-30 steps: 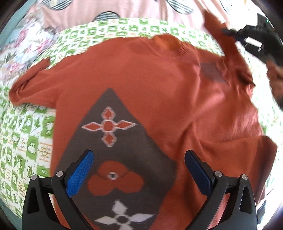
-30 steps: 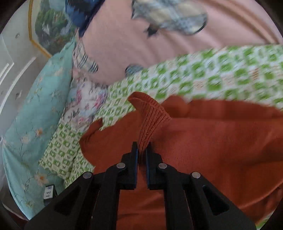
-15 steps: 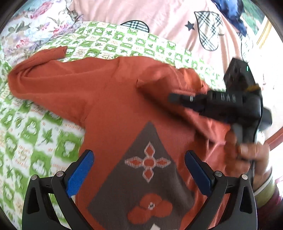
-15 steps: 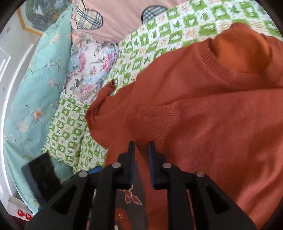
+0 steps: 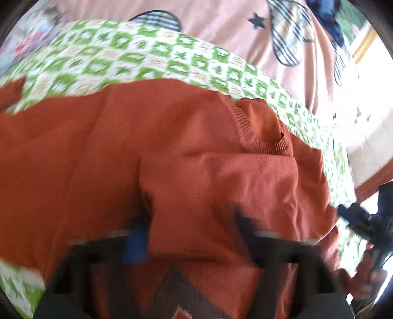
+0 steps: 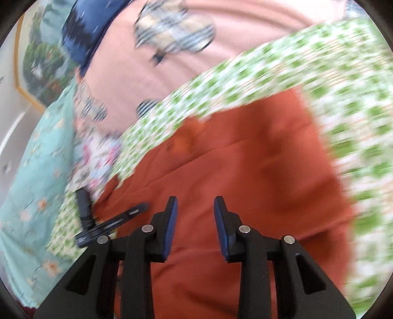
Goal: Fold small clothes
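An orange knit sweater (image 5: 122, 152) with a grey patterned front lies on the green-and-white checked blanket (image 5: 147, 56). One sleeve (image 5: 221, 186) is folded across the chest, below the ribbed collar (image 5: 262, 142). My left gripper (image 5: 194, 235) is blurred; its jaws stand apart, low over the folded sleeve. My right gripper (image 6: 194, 220) is open and empty above the sweater (image 6: 245, 184). The right gripper also shows at the right edge of the left wrist view (image 5: 363, 225), and the left gripper at the left of the right wrist view (image 6: 110, 223).
A pink bedsheet (image 5: 221, 22) with plaid prints lies beyond the blanket. A teal floral pillow (image 6: 32, 171) and a flowered cloth (image 6: 98, 157) sit at the left. A dark blue garment (image 6: 83, 32) lies at the far end of the bed.
My right gripper let go of the sleeve, opened and pulled back to the right. The sleeve now lies folded across the chest. My left gripper moved forward over it; both views are motion-blurred.
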Demonstrator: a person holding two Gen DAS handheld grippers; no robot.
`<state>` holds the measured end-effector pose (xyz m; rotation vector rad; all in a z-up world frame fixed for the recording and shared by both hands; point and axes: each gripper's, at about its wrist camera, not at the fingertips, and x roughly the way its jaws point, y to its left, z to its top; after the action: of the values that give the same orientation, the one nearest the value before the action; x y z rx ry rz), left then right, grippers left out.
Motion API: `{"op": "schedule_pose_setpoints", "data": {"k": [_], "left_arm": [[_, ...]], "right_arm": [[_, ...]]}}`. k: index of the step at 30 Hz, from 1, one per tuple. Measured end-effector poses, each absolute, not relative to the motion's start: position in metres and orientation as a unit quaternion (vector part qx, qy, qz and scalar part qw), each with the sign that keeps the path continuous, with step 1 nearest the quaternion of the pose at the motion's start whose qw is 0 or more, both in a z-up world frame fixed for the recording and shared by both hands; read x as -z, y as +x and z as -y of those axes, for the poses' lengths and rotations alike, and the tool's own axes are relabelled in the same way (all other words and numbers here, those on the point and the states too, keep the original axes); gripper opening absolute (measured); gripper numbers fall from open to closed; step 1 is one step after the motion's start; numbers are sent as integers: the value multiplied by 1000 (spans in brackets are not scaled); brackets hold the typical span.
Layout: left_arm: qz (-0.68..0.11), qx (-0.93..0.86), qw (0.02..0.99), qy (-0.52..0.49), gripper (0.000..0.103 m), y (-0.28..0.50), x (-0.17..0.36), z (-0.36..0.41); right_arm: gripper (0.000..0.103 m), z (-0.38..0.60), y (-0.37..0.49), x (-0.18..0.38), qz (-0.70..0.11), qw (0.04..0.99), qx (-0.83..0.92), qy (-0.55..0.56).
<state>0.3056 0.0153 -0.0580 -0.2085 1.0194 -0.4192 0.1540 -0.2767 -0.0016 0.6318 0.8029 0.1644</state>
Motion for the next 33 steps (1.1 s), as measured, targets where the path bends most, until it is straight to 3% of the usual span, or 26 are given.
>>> {"op": "schedule_pose_setpoints", "data": {"k": [1,4,13,14,15,16,22,33], "left_arm": [[-482,201,848,-88,3,306,56,-12],[-419,183,887,-69,3,290,27,-29],[-451,147,876,-83,3,298,55,-55],[-452,143,875,-92,3,300,57,-57],[-454,139,874,-104,3,299,59,-65],[-456,139,873,-107,3,300,61,-66],[-448,150,879,-67,3,295,51,-47],[-454,145,877,-58,3,306,64,-39]], "right_arm": [[35,292,149,-2,-380,874,-57,298],[55,333,148,-4,-387,878,12,282],[56,358,232,55,-461,849,27,258],[53,356,235,63,-466,846,26,258],[23,355,235,64,-460,852,26,249],[14,353,235,64,-465,851,18,243],[12,366,201,22,-416,885,43,203],[15,348,215,55,-457,875,101,123]]}}
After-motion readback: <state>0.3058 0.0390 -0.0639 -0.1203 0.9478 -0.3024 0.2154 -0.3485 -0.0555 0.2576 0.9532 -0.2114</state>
